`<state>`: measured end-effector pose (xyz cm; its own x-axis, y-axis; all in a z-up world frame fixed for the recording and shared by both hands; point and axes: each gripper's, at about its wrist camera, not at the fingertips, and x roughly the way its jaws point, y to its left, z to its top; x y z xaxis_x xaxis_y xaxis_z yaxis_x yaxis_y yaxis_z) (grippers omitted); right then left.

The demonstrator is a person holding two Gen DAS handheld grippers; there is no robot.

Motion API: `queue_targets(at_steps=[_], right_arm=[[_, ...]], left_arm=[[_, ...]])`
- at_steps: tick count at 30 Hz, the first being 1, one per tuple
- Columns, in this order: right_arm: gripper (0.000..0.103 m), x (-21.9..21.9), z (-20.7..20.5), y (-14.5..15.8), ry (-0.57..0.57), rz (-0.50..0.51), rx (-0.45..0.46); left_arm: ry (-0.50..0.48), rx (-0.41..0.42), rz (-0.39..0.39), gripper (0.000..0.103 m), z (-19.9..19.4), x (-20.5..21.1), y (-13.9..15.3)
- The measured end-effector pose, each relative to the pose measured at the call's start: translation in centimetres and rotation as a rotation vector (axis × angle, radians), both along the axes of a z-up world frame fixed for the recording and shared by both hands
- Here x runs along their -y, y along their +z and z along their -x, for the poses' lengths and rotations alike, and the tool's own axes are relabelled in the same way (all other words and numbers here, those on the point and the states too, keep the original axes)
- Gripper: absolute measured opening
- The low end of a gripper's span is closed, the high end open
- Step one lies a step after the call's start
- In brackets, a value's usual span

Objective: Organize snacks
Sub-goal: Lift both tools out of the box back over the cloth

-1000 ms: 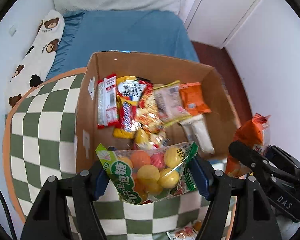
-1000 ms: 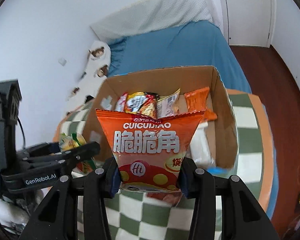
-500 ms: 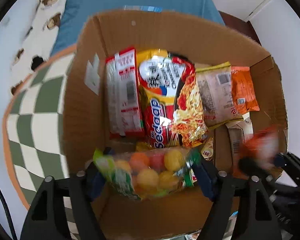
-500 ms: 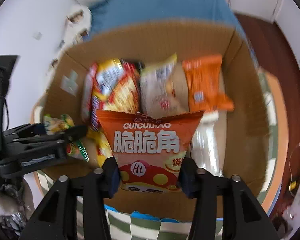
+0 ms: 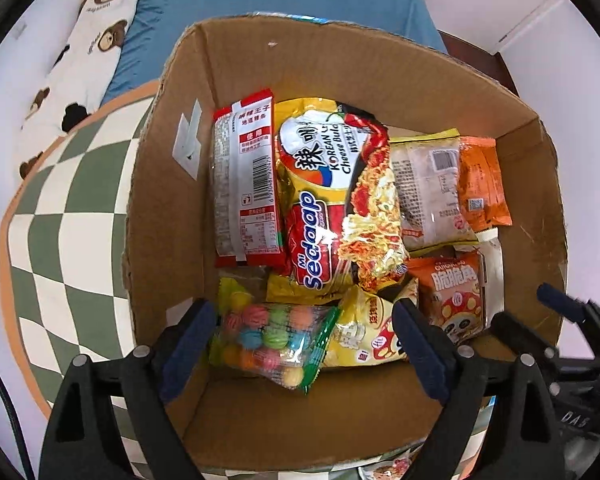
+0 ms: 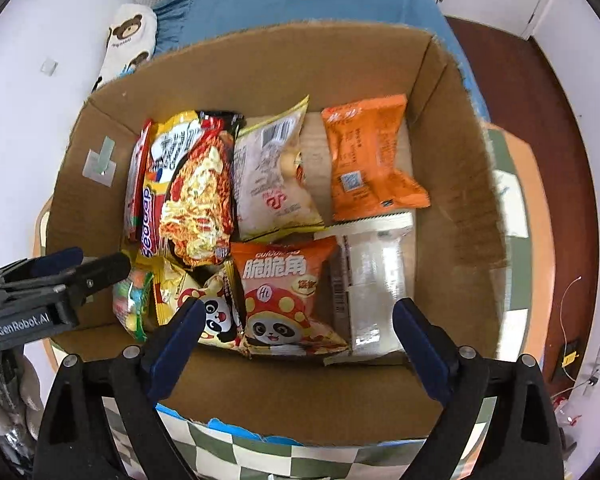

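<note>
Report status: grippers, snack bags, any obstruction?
Left gripper open above the gumball bag. Right gripper open above the orange panda bag. Both bags lie in the cardboard box. No obstruction seen.

"Sedaap", "Korean" and "Cheese Bul…" printed on the red-and-yellow noodle packet point(image 5: 332, 200), near the box's centre. "脆脆角" in white, with a small "Hi" below, on the orange panda snack bag point(image 6: 284, 300), at four o'clock from the noodles. "GenRobot.AI" in white on the left gripper point(image 6: 24, 322) body. "DAS" partly legible on the right gripper point(image 5: 576, 416) housing. Barcode digits on the red-and-white packet point(image 5: 248, 184) too small to read.
</note>
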<state>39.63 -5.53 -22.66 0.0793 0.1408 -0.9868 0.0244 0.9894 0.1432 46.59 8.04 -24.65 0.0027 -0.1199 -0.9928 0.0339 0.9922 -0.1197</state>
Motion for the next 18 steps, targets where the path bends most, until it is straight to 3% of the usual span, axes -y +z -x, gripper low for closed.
queue_targets(at_steps=[18], right_arm=[[0.097,1.5,5.7,4.7,-0.024,0.031,0.160]], left_arm=[[-0.048,0.240,-0.064,0.091,6.4,1.3,6.1]])
